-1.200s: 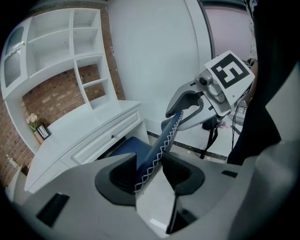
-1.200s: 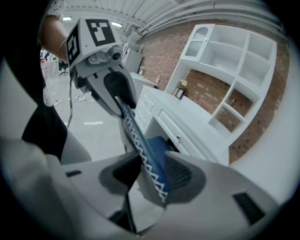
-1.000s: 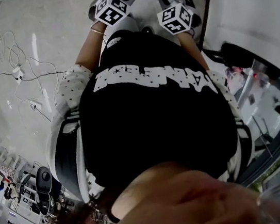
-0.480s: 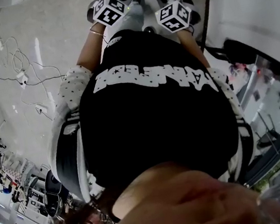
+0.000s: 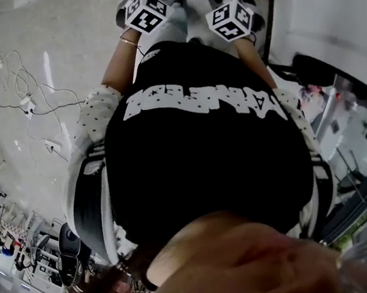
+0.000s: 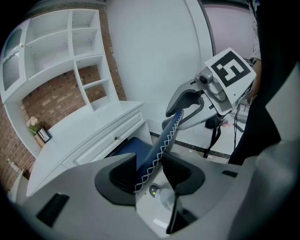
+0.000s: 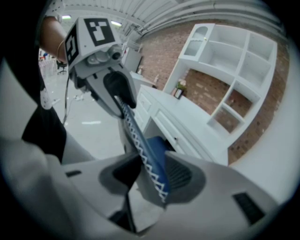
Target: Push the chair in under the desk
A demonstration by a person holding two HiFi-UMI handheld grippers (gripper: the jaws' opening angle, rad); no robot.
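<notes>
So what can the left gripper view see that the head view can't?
Left gripper view only: the white desk with drawers, the white shelves on brick, the white stitching on the blue chair back. Head view only: the white lettering on the person's black shirt, white cables on the floor. Both: the left claw, the right claw and that chair back.

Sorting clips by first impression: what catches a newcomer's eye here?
The blue chair back with white zigzag stitching stands out, clamped by the left gripper and the right gripper, facing the white desk. In the head view, the person's black shirt fills most of the frame.
</notes>
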